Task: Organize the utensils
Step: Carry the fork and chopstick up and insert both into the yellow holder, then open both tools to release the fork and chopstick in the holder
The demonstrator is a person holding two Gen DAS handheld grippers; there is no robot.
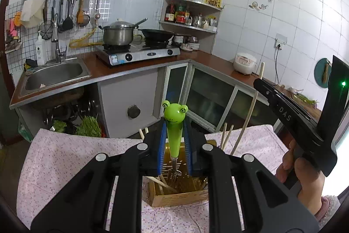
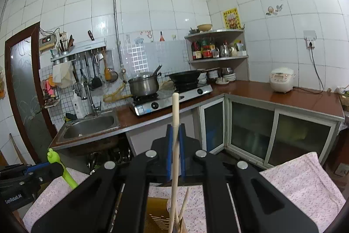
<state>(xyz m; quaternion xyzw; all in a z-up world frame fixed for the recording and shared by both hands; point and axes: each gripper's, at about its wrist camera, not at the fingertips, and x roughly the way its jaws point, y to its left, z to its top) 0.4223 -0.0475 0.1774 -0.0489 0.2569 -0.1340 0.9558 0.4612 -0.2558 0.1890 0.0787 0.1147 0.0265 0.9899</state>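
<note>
The left gripper [image 1: 174, 145] pinches a frog-handled fork [image 1: 173, 134] upright, tines down inside the wooden holder [image 1: 178, 195] on the flowered cloth [image 1: 65, 158], apparently so that it drops in straight. The right gripper [image 2: 175, 152] clamps a long chopstick [image 2: 175, 145] near vertical above the same holder [image 2: 157, 213], its lower end among other chopsticks [image 2: 183, 206] standing there.
</note>
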